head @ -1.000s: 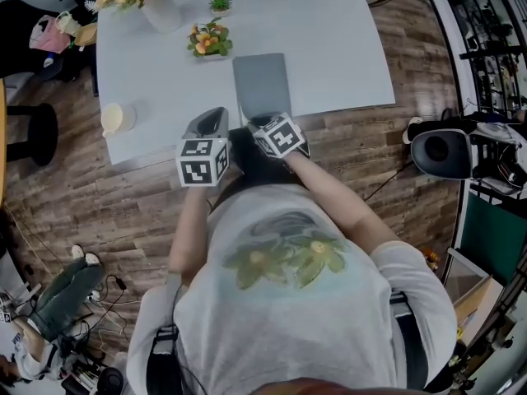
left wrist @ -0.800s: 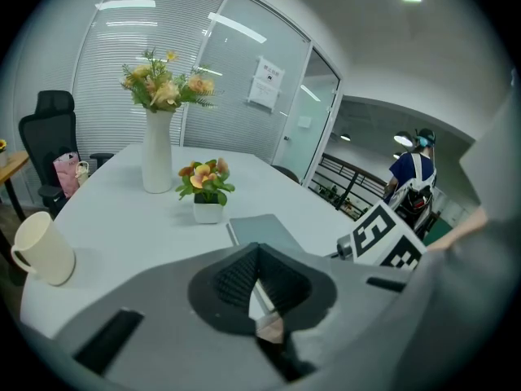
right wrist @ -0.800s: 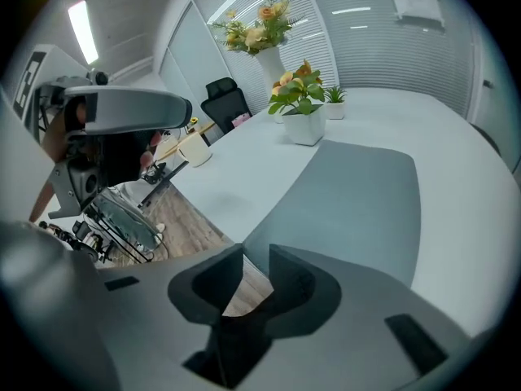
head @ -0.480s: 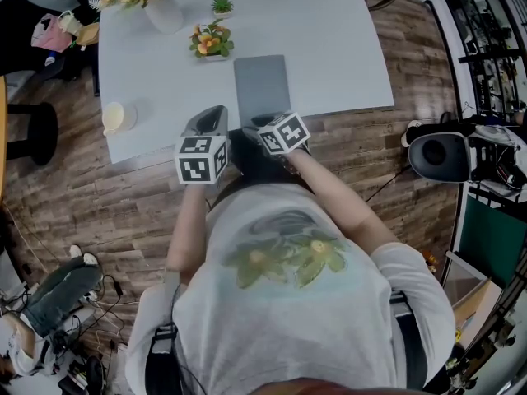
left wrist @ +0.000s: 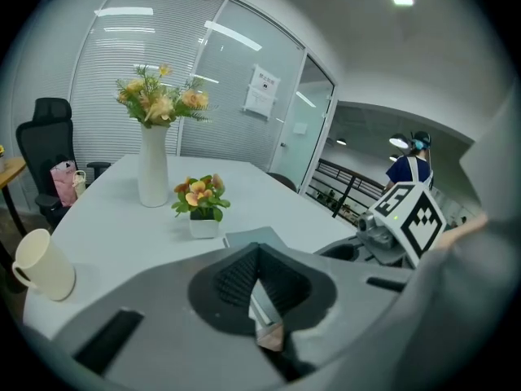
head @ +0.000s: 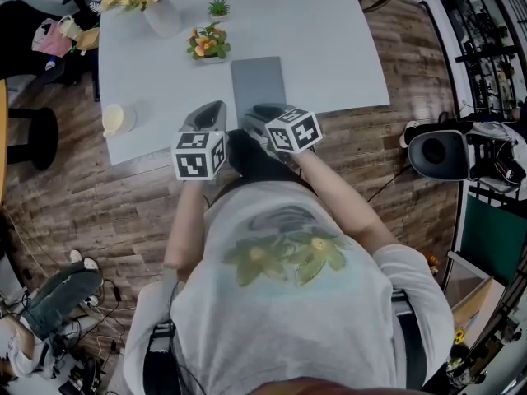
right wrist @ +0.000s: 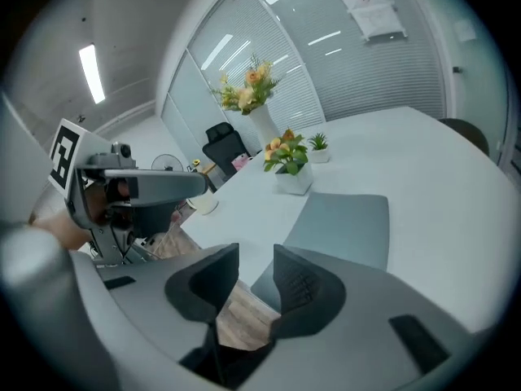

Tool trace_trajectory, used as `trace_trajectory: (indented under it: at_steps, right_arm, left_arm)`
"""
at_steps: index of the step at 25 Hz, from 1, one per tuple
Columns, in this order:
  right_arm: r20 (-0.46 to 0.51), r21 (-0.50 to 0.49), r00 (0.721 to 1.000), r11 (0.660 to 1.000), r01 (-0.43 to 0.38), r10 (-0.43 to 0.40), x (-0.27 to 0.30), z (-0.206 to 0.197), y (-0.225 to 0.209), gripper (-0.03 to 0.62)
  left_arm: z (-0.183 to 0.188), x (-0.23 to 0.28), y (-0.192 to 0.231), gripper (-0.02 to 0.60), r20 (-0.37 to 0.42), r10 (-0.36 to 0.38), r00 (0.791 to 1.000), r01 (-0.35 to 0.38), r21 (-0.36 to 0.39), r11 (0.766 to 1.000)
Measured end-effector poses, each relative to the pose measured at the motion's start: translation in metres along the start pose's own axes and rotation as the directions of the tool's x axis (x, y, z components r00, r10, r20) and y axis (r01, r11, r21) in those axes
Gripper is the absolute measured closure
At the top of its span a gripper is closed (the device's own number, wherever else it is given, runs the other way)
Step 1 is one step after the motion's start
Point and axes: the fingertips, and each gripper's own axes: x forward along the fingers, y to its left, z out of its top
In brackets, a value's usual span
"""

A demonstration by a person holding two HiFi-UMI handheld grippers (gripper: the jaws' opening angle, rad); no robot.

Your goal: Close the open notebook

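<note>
The grey notebook (head: pixel 258 85) lies closed and flat near the front edge of the white table (head: pixel 329 39), with a small potted flower (head: pixel 208 43) just beyond it. The right gripper (right wrist: pixel 256 279) hovers over its near end, jaws apart and empty. The left gripper (left wrist: pixel 259 283) is beside it, jaws pressed together.

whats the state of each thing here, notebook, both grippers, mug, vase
Flat grey notebook: closed, lying flat on the white table.
Left gripper: jaws together, holding nothing.
Right gripper: jaws apart, nothing between them.
Cream mug: upright.
White vase of flowers: upright.
</note>
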Motion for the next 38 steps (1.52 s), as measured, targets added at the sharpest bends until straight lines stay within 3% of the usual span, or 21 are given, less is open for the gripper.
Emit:
trace_trajectory:
  at_steps: [4, 8, 12, 18, 30, 38]
  right_arm:
    - [0.072, -0.017, 0.997, 1.0, 0.022, -0.021, -0.015, 0.021, 0.008, 0.454]
    - [0.149, -0.023, 0.987, 0.998, 0.058, -0.054, -0.031, 0.037, 0.012, 0.528]
    - [0.236, -0.024, 0.967, 0.994, 0.105, -0.097, -0.049, 0.055, 0.015, 0.57]
    - [0.335, -0.079, 0.931, 0.981, 0.179, -0.143, -0.076, 0.082, 0.025, 0.577]
    - [0.393, -0.173, 0.904, 0.952, 0.252, -0.168, -0.097, 0.11, 0.04, 0.577]
    - [0.382, -0.165, 0.911, 0.958, 0.235, -0.157, -0.091, 0.113, 0.035, 0.577]
  left_arm:
    - [0.008, -0.003, -0.005, 0.578, 0.022, -0.007, 1.0, 0.007, 0.007, 1.0]
    - [0.017, -0.006, -0.014, 0.577, 0.044, -0.023, 0.999, 0.022, 0.014, 1.0]
    - [0.026, -0.011, -0.022, 0.577, 0.069, -0.041, 0.997, 0.04, 0.021, 0.999]
    - [0.047, -0.024, -0.039, 0.578, 0.125, -0.072, 0.99, 0.067, 0.04, 0.997]
    - [0.07, -0.031, -0.054, 0.577, 0.158, -0.091, 0.983, 0.075, 0.108, 0.991]
    - [0.074, -0.03, -0.047, 0.577, 0.153, -0.072, 0.986, 0.054, 0.118, 0.991]
